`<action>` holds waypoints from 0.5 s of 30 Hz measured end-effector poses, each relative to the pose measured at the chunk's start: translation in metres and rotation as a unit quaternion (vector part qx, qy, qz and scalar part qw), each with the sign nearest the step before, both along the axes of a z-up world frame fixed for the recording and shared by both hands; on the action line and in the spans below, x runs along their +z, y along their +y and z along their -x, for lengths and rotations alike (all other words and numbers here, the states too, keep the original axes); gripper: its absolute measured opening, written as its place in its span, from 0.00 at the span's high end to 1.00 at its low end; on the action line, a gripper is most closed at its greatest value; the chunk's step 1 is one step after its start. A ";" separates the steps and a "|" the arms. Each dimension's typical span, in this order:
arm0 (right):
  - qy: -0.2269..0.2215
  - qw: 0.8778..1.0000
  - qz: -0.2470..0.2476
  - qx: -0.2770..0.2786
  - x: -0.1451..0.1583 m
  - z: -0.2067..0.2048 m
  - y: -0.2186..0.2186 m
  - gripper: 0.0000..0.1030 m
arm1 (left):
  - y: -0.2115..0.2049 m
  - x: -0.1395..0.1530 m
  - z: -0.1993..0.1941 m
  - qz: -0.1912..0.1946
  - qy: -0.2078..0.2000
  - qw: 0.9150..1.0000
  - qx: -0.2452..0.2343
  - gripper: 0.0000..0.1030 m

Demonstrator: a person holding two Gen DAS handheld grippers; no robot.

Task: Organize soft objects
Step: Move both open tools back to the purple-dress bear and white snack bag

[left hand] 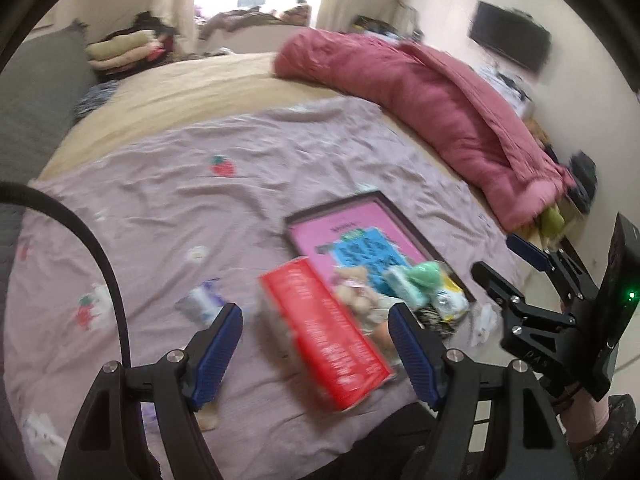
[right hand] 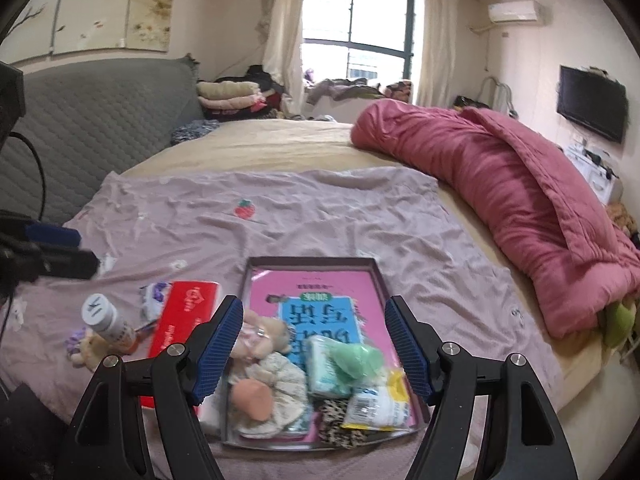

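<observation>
Bed, lilac sheet with strawberry print spread over the near half. Left to right along the near edge of the sheet:

- Small plush toy and white-capped bottle, touching, near the left corner.
- Red tissue pack, lying flat just beside the tray's left wall. Light, squashy; best taken across its narrow width.
- Shallow tray with a pink book lining it. Soft things are heaped at its near end: cream doll, frilly cloth, green pouch, packet, leopard-print fabric. All light and limp, will sag and may drag neighbours; pinch the doll at the body, cloth at a bunched fold.

Left gripper: jaws wide, nothing between them, hovering over the tissue pack. Right gripper: jaws wide, empty, above the tray's heap.

Sheet is wrinkled and yielding, likely to give under a press. Rolled pink quilt along the bed's right edge; grey headboard at left, window beyond, television on the right wall.
</observation>
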State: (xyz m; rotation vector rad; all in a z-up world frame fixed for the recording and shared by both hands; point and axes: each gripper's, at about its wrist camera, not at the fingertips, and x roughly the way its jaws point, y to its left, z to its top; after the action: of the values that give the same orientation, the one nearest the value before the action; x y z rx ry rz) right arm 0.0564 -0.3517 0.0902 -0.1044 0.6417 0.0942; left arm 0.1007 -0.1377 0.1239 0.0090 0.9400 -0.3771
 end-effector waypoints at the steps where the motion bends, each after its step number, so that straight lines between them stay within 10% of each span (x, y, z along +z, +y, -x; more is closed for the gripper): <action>1: 0.000 1.000 0.001 0.005 0.001 0.000 0.005 0.28 | 0.016 0.003 0.002 0.001 -0.003 1.000 0.015 0.27; 15: 0.001 0.995 0.020 0.102 0.018 -0.015 0.104 0.27 | 0.183 -0.069 0.020 0.020 0.074 0.986 0.148 0.26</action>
State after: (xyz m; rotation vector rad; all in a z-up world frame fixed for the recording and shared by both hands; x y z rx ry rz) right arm 0.0716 -0.2473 0.1082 -0.2086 0.6343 0.2796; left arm 0.0808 0.0457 0.0546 -0.1970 1.0631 -0.1216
